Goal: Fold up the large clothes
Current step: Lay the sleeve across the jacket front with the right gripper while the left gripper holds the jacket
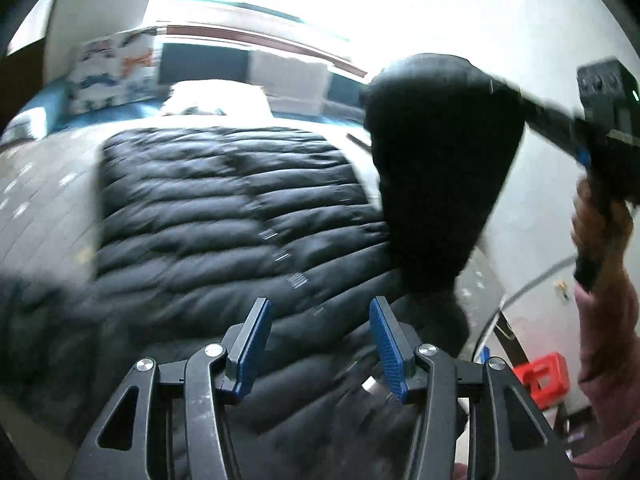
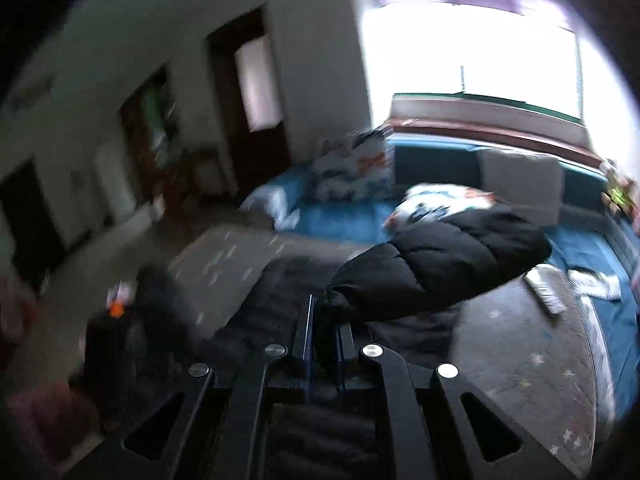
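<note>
A black quilted puffer jacket [image 1: 224,216] lies spread flat on a grey mat [image 1: 44,200]. My left gripper [image 1: 318,344] is open and empty, held just above the jacket's near part. My right gripper [image 2: 325,332] is shut on a jacket sleeve [image 2: 436,264] and holds it lifted in the air. In the left wrist view the lifted sleeve [image 1: 436,168] hangs at the right, with the right gripper's body [image 1: 600,120] and the hand on it.
A blue sofa [image 2: 348,220] with patterned cushions [image 2: 352,172] stands behind the mat under a bright window. A white remote-like object [image 2: 546,290] lies on the mat at the right. A red stool [image 1: 544,376] stands at the right. Dark doorways are at the left.
</note>
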Demonstrator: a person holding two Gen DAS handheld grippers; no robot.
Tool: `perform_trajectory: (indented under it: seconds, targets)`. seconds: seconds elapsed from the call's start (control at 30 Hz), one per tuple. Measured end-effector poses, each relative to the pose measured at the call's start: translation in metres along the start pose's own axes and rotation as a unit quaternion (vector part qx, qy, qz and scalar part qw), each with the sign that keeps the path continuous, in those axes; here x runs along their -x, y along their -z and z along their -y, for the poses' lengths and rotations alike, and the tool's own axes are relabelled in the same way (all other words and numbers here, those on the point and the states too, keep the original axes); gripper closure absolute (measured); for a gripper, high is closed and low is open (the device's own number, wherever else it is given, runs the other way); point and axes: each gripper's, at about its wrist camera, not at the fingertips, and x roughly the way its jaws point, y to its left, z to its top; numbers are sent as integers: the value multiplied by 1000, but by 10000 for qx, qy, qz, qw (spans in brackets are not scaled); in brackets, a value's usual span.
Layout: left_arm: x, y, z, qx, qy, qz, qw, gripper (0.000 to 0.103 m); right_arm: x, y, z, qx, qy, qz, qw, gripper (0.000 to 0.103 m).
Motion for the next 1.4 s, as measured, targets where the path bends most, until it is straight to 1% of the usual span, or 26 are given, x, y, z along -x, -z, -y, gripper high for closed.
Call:
perform_trajectory:
  seconds: [0.1,0.2,0.23,0.33,0.37,0.4,0.43,0.47,0.5,0.57,0.6,0.63,0.67,0.73,0.8,0.87,0.9,0.97,1.03,1.1,1.13,1.17,1.23,1.3,1.33,1.4]
  targets:
    - [25,31,-25,237,-216,143,9994,48,-38,26,-55,711,-65,-607,9956,92]
    - [41,60,-46,479,-292,212,9982,48,-81,68,-102,1495,-43,-1330,9798,92]
    - [46,69,-53,589,-271,209,9977,48,-95,85,-115,1742,-37,-1581,9719,92]
    - [52,90,-66,806,-194,178,9964,48,-115,123,-135,2095,-88,-2072,9555,90]
    - [53,95,-70,885,-131,160,9959,48,-118,133,-139,2230,-93,-2205,9495,89]
    - [53,99,-72,950,-76,143,9953,48,-117,139,-141,2342,-57,-2198,9470,89]
    - [53,102,-74,1001,-30,144,9949,48,-114,140,-142,2427,-14,-2175,9454,86]
    - [54,105,-75,1028,-16,171,9946,48,-110,141,-141,2491,-24,-2156,9442,82]
    - [55,106,-75,1043,-55,201,9943,48,-101,138,-138,2464,-132,-2126,9455,79]
    - [57,109,-77,1115,-86,274,9934,48,-83,133,-133,2253,-310,-2074,9515,61]
    - [60,110,-79,1159,-88,284,9928,48,-71,128,-124,2059,-467,-2012,9565,56]
    - [60,109,-80,1203,-88,290,9923,48,-63,125,-122,1937,-529,-1956,9599,48]
    - [59,107,-81,1253,-81,302,9916,48,-58,125,-122,1816,-554,-1892,9634,48]
    - [60,105,-84,1349,-9,269,9905,48,-48,117,-97,1463,-490,-1773,9720,48]
    - [59,101,-83,1416,32,283,9895,48,-45,109,-61,944,-169,-1689,9809,48]
    - [60,95,-82,1477,68,339,9884,48,-48,105,-23,496,89,-1670,9847,48]
    - [61,91,-80,1495,86,353,9881,48,-50,104,3,205,309,-1606,9863,48]
    - [61,83,-78,1539,138,355,9874,48,-50,105,39,-253,482,-1552,9864,48]
    - [62,76,-77,1597,157,370,9863,48,-50,112,76,-904,476,-1437,9843,48]
    - [66,71,-77,1671,190,463,9847,46,-53,121,104,-1365,503,-1409,9793,48]
    - [67,70,-77,1717,204,497,9837,37,-56,125,113,-1468,581,-1405,9774,48]
    - [69,68,-78,1776,181,570,9823,32,-58,128,121,-1567,630,-1403,9756,48]
    - [75,67,-81,1871,153,715,9796,32,-64,136,131,-1826,544,-1445,9710,48]
    - [81,64,-84,1936,93,888,9770,29,-68,146,135,-1967,400,-1507,9680,48]
    - [81,63,-86,1967,37,889,9764,26,-73,149,135,-1957,375,-1558,9675,48]
    - [71,57,-87,1990,-117,698,9774,26,-82,154,133,-1876,393,-1632,9678,48]
